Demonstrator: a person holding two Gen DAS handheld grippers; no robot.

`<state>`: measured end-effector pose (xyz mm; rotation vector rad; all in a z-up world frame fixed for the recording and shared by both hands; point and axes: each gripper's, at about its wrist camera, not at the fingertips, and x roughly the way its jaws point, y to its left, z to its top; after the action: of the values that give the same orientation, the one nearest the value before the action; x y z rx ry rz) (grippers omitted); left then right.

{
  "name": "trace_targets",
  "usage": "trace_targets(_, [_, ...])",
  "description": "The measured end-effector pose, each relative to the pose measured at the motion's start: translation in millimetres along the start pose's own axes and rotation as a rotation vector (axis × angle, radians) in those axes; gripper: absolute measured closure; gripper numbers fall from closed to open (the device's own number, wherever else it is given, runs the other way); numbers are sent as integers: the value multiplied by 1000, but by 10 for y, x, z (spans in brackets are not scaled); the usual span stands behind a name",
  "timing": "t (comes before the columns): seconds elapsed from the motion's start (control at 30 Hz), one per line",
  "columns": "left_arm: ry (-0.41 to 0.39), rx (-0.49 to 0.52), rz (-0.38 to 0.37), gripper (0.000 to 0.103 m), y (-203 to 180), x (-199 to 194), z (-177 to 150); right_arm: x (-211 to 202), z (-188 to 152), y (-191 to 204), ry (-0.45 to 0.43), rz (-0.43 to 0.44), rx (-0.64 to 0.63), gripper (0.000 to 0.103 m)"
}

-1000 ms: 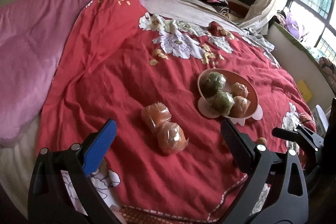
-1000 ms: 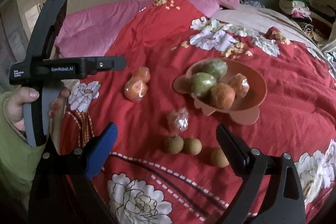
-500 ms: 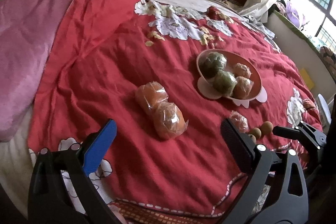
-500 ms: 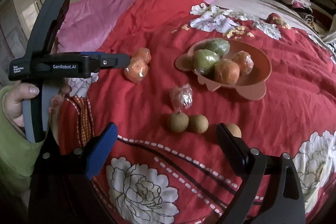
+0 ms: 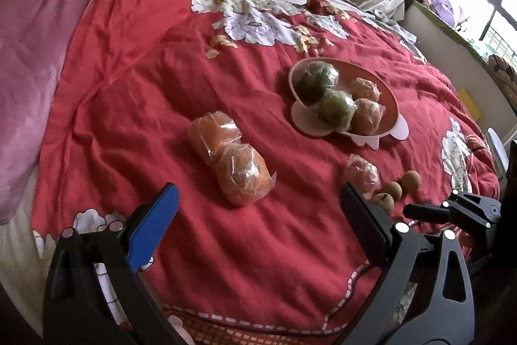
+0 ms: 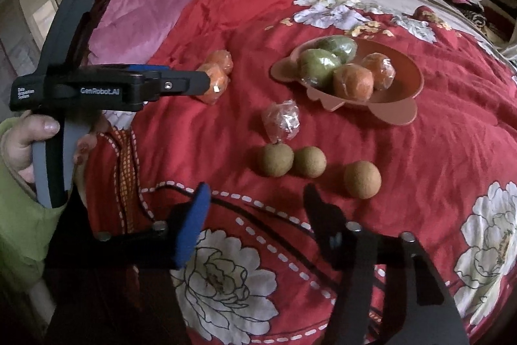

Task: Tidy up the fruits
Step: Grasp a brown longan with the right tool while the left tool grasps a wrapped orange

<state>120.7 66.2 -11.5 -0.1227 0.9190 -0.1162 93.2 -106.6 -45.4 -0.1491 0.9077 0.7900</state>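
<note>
Risk: round brown longans [image 6: 318, 165] rolling off soft red quilt [image 6: 436, 151], near pink bowl [image 6: 400, 115]. Right gripper [image 6: 255, 215] closing, nothing between; left gripper [image 5: 258, 219] released, empty.

Bowl [image 6: 400, 105] on bedspread [image 6: 436, 157] holds four wrapped fruits [image 6: 352, 83]; left of it two wrapped fruits [image 6: 215, 76], before it three round fruits [image 6: 307, 165].

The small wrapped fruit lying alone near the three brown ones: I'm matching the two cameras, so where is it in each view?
Left wrist: small wrapped fruit at right of centre, below the bowl.
Right wrist: at centre, just above the brown fruits.
Shared landmark: the bowl.
</note>
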Motion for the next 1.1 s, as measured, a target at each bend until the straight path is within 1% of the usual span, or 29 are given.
trace_targets(0.03, [1,1,-2,11,-2,11,-2,10,-1,8,-1,0,-5,55])
trace_targets(0.07, [0,0,-3,15,3,18,-4,18,5,8,-1,0,-5,58])
trace_targets(0.2, [7,7,-13,26,13,52,-12,78,13,-20,3,-14,2,66])
trace_targets(0.23, [8,12,-18,31,9,60,-15,98,17,-36,4,-18,8,67])
trace_targets(0.33, [11,15,-27,38,18,89,-19,137,45,-64,-3,-23,23,68])
trace_targets(0.47, [15,4,-27,40,61,122,-21,185,97,-84,-13,-35,33,69])
trace_targets(0.73, [13,-13,-35,46,130,185,-4,278,174,-103,-27,-55,29,78])
trace_targets(0.9, [7,-32,-28,48,158,221,13,306,185,-110,-31,-54,20,78])
trace_targets(1.1, [9,-37,-19,56,154,286,36,281,183,-131,-34,-41,28,78])
